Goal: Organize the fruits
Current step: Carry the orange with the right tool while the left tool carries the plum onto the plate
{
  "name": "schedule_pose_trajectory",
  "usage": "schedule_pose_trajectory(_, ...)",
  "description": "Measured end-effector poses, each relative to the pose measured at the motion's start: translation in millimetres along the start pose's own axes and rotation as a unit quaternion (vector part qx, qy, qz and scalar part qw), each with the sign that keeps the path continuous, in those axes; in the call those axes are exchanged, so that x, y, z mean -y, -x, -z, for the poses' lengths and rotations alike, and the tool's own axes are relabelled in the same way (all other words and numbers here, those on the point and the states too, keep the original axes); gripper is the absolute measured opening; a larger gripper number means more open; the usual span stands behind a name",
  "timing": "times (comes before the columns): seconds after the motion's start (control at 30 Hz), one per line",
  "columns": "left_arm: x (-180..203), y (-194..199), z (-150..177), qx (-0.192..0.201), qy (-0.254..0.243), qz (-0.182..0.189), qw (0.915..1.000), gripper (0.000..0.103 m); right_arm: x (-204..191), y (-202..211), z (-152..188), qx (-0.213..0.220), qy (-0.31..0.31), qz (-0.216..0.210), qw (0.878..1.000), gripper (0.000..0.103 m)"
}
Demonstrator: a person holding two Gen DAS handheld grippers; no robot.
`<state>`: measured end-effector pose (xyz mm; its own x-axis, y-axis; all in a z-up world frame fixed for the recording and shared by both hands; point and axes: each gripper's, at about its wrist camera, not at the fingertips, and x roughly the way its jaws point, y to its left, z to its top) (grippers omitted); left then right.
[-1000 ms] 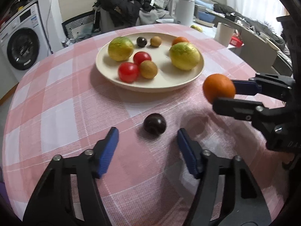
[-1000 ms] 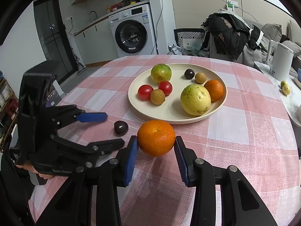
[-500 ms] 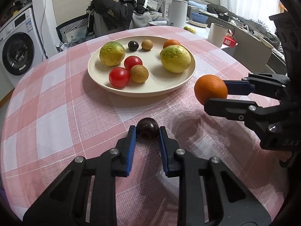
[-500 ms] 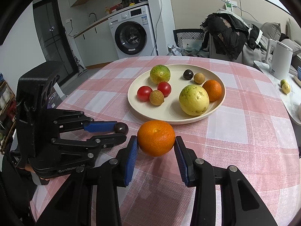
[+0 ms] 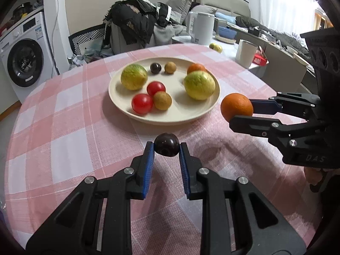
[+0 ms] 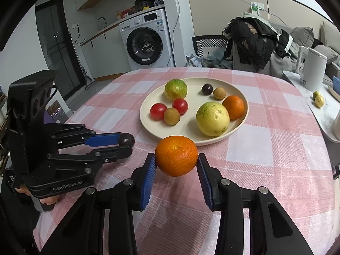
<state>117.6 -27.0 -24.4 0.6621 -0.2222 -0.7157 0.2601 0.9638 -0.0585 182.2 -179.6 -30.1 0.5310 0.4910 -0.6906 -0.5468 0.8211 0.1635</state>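
Observation:
My left gripper (image 5: 166, 148) is shut on a small dark purple fruit (image 5: 166, 144), held just above the pink checked tablecloth in front of the cream plate (image 5: 119, 102). From the right wrist view the same dark fruit (image 6: 126, 139) shows at the left gripper's (image 6: 125, 143) tips. My right gripper (image 6: 176, 160) is shut on an orange (image 6: 176, 155), held in the air near the plate's (image 6: 146, 125) front rim. On the plate lie two green-yellow fruits, two red tomatoes, two small brown fruits, a dark fruit and another orange (image 6: 233, 107).
A white kettle (image 6: 312, 70) and two small yellow-green fruits (image 6: 318, 98) sit on a side surface to the right. A white cup (image 5: 246, 53) stands past the table's far right edge. A chair piled with clothes (image 5: 136, 27) and a washing machine (image 6: 146, 42) stand behind the table.
My left gripper closed around the dark fruit that lay on the cloth and lifted it slightly. The right gripper kept still with the orange.

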Motion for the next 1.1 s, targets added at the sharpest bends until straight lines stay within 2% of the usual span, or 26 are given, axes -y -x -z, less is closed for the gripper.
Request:
schedule_pose_trajectory(0.3,-1.6,20.0,-19.0,0.028,0.012,-0.004,0.9995,0.021,10.2,13.0,-22.1,0.024,0.003,0.02,1.0,0.04)
schedule_pose_trajectory(0.57,0.4,20.5,-32.0,0.035,0.021,-0.003,0.9992,0.021,23.1,12.6,-35.7,0.034,-0.014,0.023,0.999,0.04)
schedule_pose_trajectory(1.1,1.1,0.0,-45.5,0.021,0.02,0.008,0.9995,0.021,31.6,-10.8,-57.6,0.03,-0.016,0.025,0.999,0.04)
